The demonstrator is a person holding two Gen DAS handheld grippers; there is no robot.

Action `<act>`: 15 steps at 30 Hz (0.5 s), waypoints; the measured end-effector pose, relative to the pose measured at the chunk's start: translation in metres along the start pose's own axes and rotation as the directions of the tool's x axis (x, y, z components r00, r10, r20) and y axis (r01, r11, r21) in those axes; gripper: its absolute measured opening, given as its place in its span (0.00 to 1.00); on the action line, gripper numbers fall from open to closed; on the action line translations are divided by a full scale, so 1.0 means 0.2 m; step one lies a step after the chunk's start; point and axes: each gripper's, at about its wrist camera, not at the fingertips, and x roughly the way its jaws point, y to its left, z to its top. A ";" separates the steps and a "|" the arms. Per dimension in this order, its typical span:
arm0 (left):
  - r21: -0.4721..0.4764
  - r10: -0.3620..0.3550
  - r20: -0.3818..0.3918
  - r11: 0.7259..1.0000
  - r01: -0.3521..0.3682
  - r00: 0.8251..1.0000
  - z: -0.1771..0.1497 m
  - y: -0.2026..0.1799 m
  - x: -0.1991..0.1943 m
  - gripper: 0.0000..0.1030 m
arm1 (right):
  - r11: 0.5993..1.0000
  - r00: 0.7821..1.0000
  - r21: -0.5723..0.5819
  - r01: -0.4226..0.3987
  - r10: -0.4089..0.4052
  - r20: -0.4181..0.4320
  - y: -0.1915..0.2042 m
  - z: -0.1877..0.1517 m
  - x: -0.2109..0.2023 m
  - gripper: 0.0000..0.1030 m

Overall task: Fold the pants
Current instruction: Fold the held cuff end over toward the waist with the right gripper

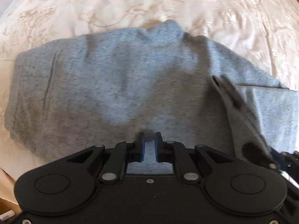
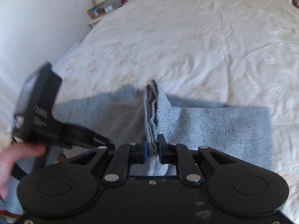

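Note:
Grey sweatpants (image 1: 115, 85) lie folded on a cream bedspread (image 1: 93, 9). My left gripper (image 1: 149, 140) hovers over their near edge, jaws a small gap apart with nothing pinched between them. My right gripper (image 2: 153, 141) is shut on a bunched, layered edge of the pants (image 2: 152, 112) and lifts it above the bed; the rest of the fabric (image 2: 224, 130) trails to the right. In the left wrist view this lifted fold (image 1: 241, 100) rises at the right. The left gripper's body (image 2: 43, 112) shows at the left of the right wrist view, held by a hand (image 2: 15, 160).
The bedspread (image 2: 186, 37) stretches far ahead. A nightstand (image 2: 101, 9) with a lamp, clock and photo frame stands at the far left by a white wall (image 2: 37, 18). The bed's edge and brown floor (image 1: 5, 186) lie at the lower left.

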 end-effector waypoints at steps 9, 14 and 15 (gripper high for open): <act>0.030 -0.027 0.042 0.999 0.026 0.999 0.01 0.02 -0.06 0.15 | 0.996 0.996 0.012 -0.084 0.084 -0.012 0.11 -0.09 0.13 0.31; 0.074 -0.098 0.093 0.993 0.091 0.991 0.08 -0.16 -0.11 0.15 | 0.998 0.999 0.043 -0.054 0.054 0.006 0.00 -0.07 -0.03 0.31; 0.098 -0.109 0.087 0.990 0.101 0.990 0.08 -0.21 -0.10 0.15 | 0.997 1.000 0.068 -0.030 0.029 0.012 -0.05 -0.08 -0.07 0.31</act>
